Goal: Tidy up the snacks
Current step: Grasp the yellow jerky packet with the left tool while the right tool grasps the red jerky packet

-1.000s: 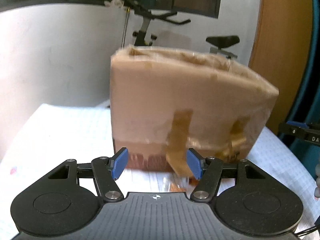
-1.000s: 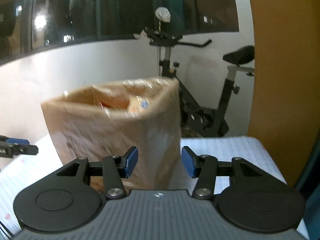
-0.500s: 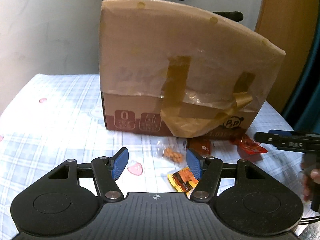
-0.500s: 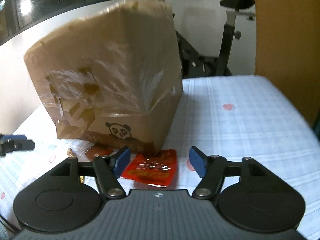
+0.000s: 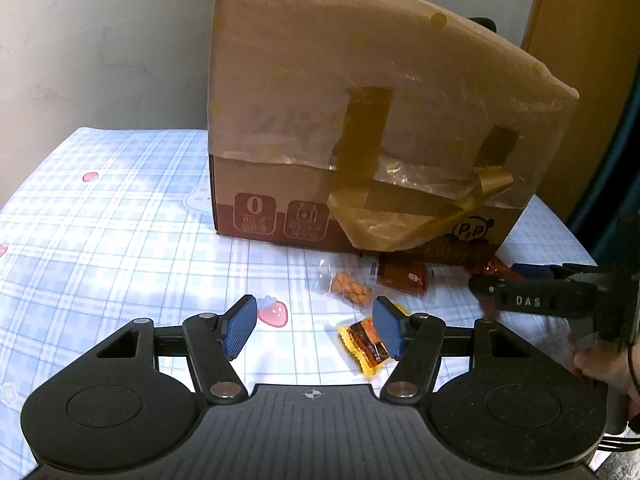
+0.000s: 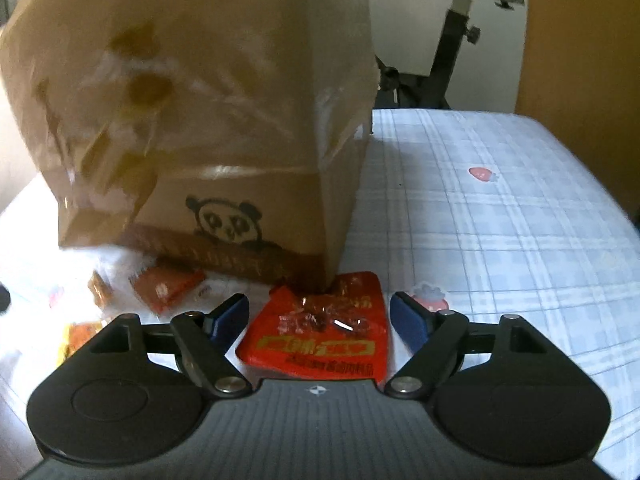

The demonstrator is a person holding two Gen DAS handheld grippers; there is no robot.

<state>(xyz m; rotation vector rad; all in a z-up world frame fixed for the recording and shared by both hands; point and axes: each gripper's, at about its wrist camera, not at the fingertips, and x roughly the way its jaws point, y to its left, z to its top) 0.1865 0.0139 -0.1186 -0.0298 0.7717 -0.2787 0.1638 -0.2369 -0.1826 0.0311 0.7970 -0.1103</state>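
A tall taped cardboard box [image 5: 360, 120] stands on the blue checked cloth; it also shows in the right wrist view [image 6: 200, 120]. Small snack packets lie in front of it: a clear packet of orange pieces [image 5: 350, 286], a brown-red packet [image 5: 402, 276] and a yellow-orange packet [image 5: 364, 344]. My left gripper [image 5: 314, 330] is open and low over the cloth, the yellow packet by its right finger. My right gripper [image 6: 320, 318] is open, a red packet [image 6: 324, 332] lying between its fingers at the box corner. The right gripper shows in the left wrist view [image 5: 540, 296].
The cloth [image 6: 500, 220] stretches to the right of the box. An orange-brown packet [image 6: 166, 286] and a yellow one [image 6: 78, 334] lie at the left in the right wrist view. An exercise bike [image 6: 448, 60] and a wooden door [image 6: 580, 40] stand behind the table.
Both grippers have dropped from box-top height down to the cloth and closer to the box. The snack packets have come into view, and the red packet now lies between my right fingers.
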